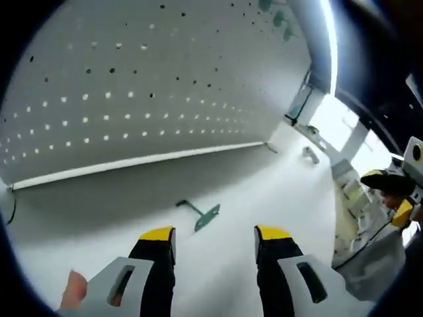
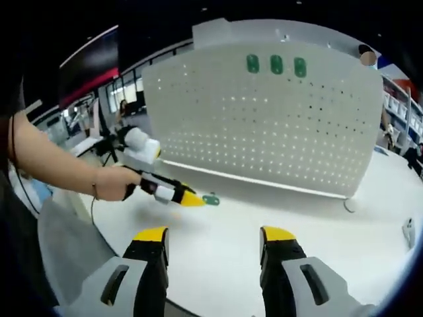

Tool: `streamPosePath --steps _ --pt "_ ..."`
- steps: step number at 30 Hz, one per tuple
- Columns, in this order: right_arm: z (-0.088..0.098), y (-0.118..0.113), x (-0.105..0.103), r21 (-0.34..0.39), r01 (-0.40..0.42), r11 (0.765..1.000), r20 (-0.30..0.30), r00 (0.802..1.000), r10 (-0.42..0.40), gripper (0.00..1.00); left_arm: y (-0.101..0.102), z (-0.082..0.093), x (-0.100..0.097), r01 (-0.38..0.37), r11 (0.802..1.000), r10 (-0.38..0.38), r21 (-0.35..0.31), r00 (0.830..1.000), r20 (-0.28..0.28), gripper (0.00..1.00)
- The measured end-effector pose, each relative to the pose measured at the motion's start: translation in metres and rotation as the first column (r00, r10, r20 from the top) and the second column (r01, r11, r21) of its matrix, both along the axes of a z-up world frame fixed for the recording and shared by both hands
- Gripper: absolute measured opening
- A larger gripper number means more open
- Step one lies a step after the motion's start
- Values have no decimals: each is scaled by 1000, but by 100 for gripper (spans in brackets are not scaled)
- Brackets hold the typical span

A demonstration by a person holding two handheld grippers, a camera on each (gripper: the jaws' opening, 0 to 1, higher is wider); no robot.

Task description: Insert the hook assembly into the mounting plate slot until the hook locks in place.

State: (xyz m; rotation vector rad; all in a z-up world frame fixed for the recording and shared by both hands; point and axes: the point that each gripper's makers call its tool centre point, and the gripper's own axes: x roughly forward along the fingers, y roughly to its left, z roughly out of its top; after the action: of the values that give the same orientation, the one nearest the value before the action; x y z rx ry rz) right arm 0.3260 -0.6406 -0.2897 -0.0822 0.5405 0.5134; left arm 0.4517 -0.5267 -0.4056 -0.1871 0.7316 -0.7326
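Note:
A green hook assembly (image 1: pixel 200 215) lies flat on the white table, just ahead of my left gripper (image 1: pixel 215 235), whose yellow-tipped jaws stand open with nothing between them. The white pegboard mounting plate (image 1: pixel 132 86) stands upright behind it. In the right gripper view, a hand holds the left gripper (image 2: pixel 190 198) low over the table, its tips almost at the green hook assembly (image 2: pixel 211 199). My right gripper (image 2: pixel 213 236) is open and empty, well back from the pegboard (image 2: pixel 264 125). Three green hook plates (image 2: pixel 276 64) sit in its top rows.
A small grey part (image 1: pixel 310 154) lies on the table near the pegboard's right end, also seen as a grey part (image 2: pixel 409 232) at the far right. A pegboard foot (image 2: pixel 349 205) rests on the table. A person's forearm (image 2: pixel 53 168) reaches in from the left.

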Motion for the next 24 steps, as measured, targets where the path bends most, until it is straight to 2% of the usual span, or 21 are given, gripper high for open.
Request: streamPosePath --steps 6,11,15,20,24 --pt "-6 -3 0 3 12 1000 -17 1000 -12 55 -3 -12 5 15 1000 -15 23 1000 -2 38" --pt "-9 -6 -1 0 15 1000 -31 999 -15 55 -11 -11 8 32 999 -32 13 999 16 31" --pt "-10 -10 2 -5 24 1000 -34 999 -24 54 -14 -16 11 45 999 -45 21 999 14 22" --pt "-13 -12 3 -10 24 1000 -42 999 -25 54 -9 -21 15 37 999 -38 39 999 8 8" --pt "-16 -11 3 -16 17 1000 -51 999 -18 54 -9 -21 19 29 999 -29 25 1000 11 7"
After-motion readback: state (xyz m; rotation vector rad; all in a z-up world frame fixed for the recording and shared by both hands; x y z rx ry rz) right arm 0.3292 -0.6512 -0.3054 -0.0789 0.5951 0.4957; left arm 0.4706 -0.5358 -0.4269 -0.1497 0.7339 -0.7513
